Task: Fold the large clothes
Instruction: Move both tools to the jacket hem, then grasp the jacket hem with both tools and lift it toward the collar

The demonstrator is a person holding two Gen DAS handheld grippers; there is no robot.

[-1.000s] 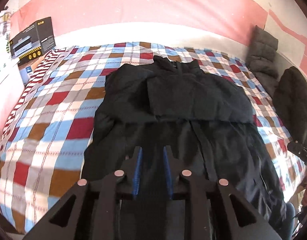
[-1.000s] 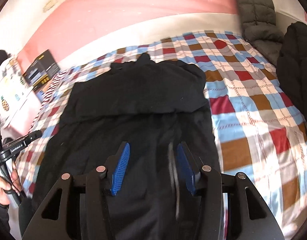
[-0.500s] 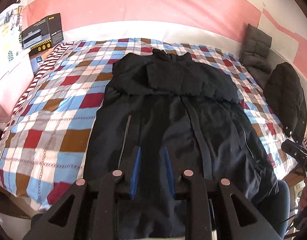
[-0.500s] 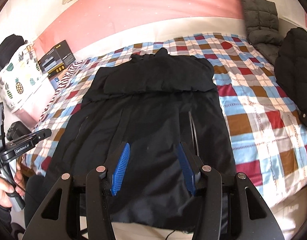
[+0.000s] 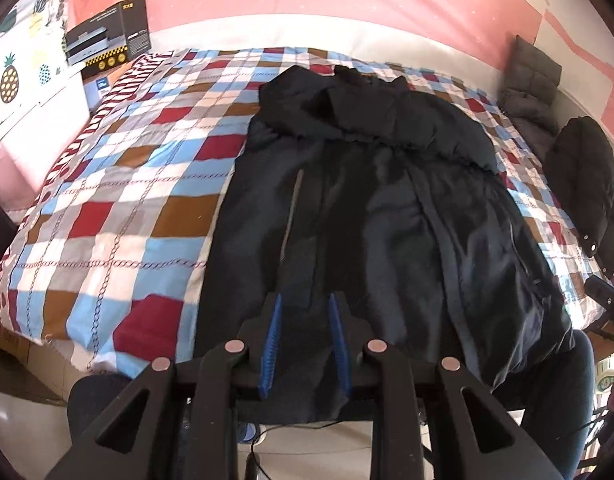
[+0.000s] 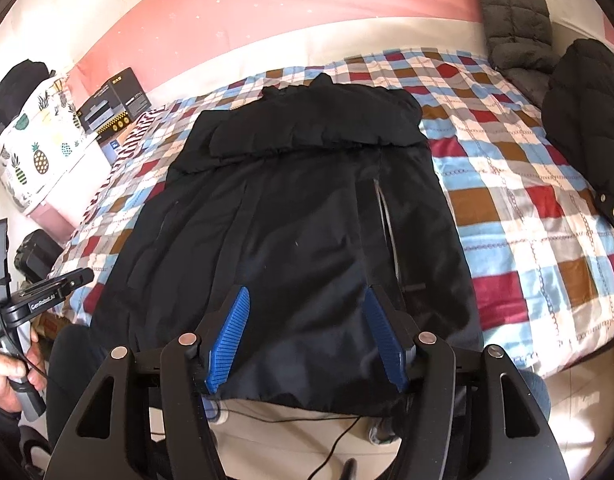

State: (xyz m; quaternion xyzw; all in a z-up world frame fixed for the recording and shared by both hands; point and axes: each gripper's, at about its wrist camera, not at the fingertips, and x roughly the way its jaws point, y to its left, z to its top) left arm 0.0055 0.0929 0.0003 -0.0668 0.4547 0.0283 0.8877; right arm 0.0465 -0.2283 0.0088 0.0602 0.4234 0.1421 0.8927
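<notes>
Lying lengthwise on a checked bedspread [image 5: 119,184], a large black coat [image 5: 379,208] has its top folded down; the long lower body, hem hanging off the bed's edge, looks still unfolded. The left gripper [image 5: 305,336] hovers near the hem, jaws narrowly parted, empty. The right gripper [image 6: 307,332] is opening wider, gripping nothing.

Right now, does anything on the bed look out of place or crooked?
The black coat hangs over the bed's near edge, its hem off the mattress. Another dark jacket lies bunched at the right side.
</notes>
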